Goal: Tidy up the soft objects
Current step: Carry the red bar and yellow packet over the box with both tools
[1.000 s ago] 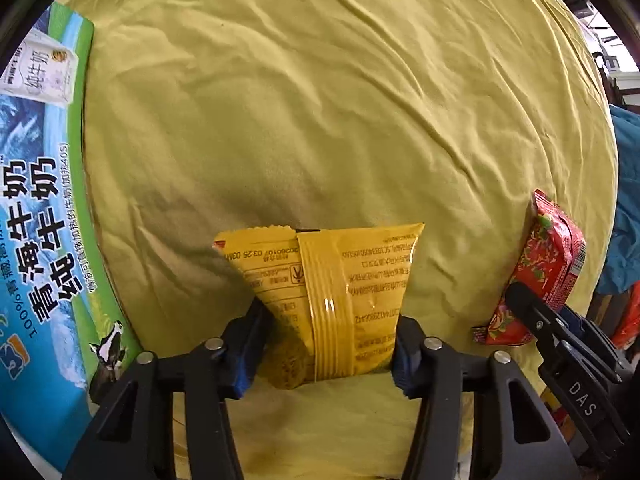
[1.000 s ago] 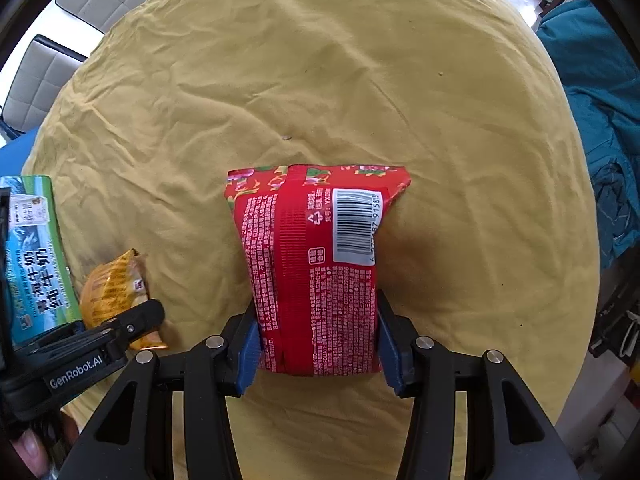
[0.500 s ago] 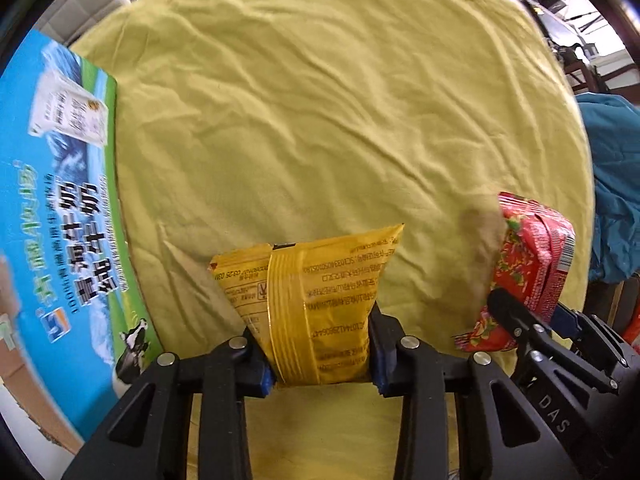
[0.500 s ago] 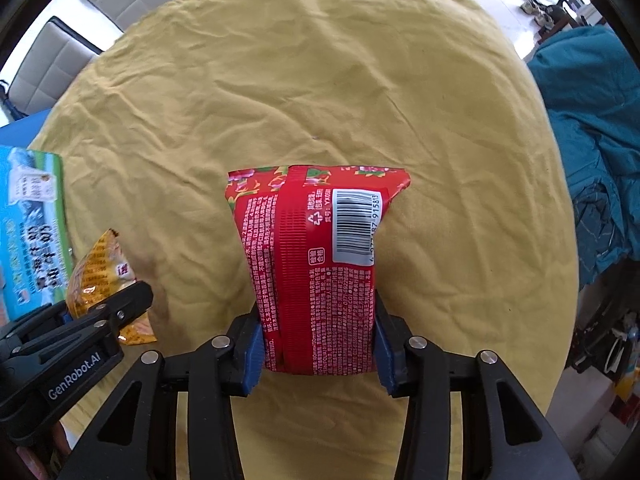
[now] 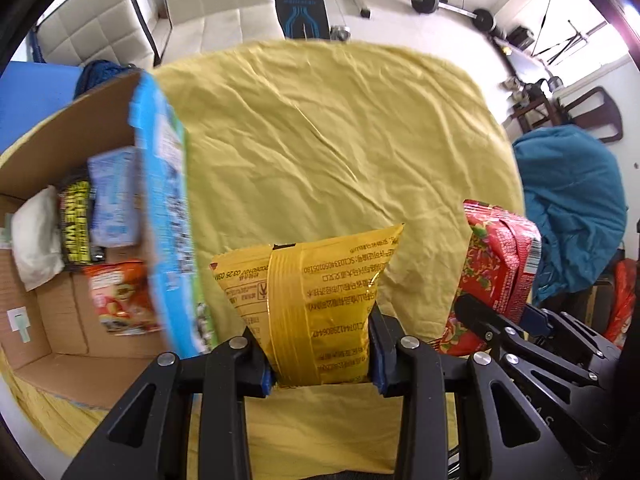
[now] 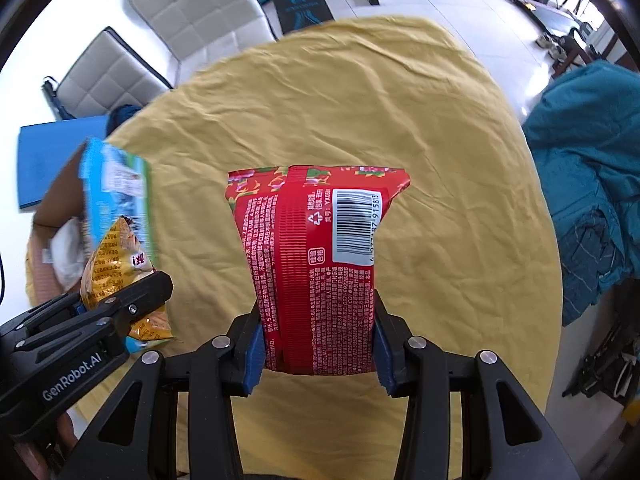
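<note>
My left gripper (image 5: 320,356) is shut on a yellow snack packet (image 5: 316,300) and holds it in the air above the yellow cloth. My right gripper (image 6: 318,344) is shut on a red snack packet (image 6: 316,256), also held above the cloth. In the left wrist view the red packet (image 5: 496,264) shows at the right. In the right wrist view the yellow packet (image 6: 116,272) shows at the left. An open cardboard box (image 5: 64,312) with a blue printed flap (image 5: 168,216) stands at the left and holds several soft packets.
The round table wears a wrinkled yellow cloth (image 5: 340,152). White chairs (image 6: 192,4) stand behind it. A teal cloth heap (image 5: 572,208) lies at the right. Gym gear (image 5: 452,4) stands on the floor beyond.
Both grippers have risen well above the table with their packets. The view has widened, so the open box and its contents at the left now show.
</note>
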Tool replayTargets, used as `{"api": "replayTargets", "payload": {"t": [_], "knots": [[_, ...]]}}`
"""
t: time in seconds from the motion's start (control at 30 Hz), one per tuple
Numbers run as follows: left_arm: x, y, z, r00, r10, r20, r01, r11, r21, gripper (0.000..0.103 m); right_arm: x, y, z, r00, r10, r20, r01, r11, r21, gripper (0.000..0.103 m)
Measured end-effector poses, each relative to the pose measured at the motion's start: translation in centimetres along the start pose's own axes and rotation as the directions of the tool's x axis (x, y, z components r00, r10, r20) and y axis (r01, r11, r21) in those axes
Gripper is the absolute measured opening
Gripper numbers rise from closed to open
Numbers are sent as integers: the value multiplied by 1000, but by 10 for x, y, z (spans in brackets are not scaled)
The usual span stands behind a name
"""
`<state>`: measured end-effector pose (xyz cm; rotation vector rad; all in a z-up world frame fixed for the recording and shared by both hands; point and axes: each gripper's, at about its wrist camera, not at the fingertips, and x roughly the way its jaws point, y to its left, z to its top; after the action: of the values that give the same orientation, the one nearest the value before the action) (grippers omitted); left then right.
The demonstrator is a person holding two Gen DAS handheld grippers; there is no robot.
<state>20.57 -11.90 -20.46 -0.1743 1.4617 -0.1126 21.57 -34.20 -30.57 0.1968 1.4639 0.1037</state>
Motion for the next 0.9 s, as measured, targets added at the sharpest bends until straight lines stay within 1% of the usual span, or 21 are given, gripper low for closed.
{"api": "replayTargets", "payload": {"t": [0.03, 0.07, 0.2, 0.23, 0.3, 0.43, 0.47, 0.6, 0.77, 0.9], "knots": [[-8, 10, -7, 1000, -3, 13, 3, 1000, 0, 32, -7, 2, 2, 1000, 6, 7, -6, 1000, -6, 47], [-10, 17, -4, 1000, -6, 27, 6, 1000, -3, 32, -12, 11, -2, 1000, 14, 15, -14, 1000, -14, 47], [-41, 54, -9, 997, -24, 72, 26, 999, -29, 32, -37, 55, -6, 997, 60, 41, -57, 997, -57, 47], [-42, 58, -9, 996, -24, 81, 27, 999, -36, 32, -44, 70, -8, 996, 71, 48, -67, 995, -77, 47], [-55, 83, -13, 994, -19, 105, 26, 998, -59, 32, -52, 94, -13, 994, 94, 55, -88, 991, -105, 47], [-71, 130, -18, 992, 12, 125, 1, 995, -103, 32, -57, 148, -19, 989, 138, 49, -128, 977, -172, 47], [-75, 144, -22, 992, 27, 127, -12, 993, -117, 32, -57, 168, -21, 988, 147, 42, -136, 971, -198, 47], [-82, 199, -35, 990, 78, 117, -57, 983, -175, 32, -46, 222, -29, 985, 169, 17, -159, 950, -268, 47], [-75, 249, -49, 989, 125, 82, -104, 968, -227, 32, -17, 287, -42, 984, 174, -39, -177, 926, -334, 47], [-61, 278, -56, 989, 139, 46, -123, 960, -252, 32, 12, 317, -49, 986, 152, -71, -168, 914, -369, 47]]}}
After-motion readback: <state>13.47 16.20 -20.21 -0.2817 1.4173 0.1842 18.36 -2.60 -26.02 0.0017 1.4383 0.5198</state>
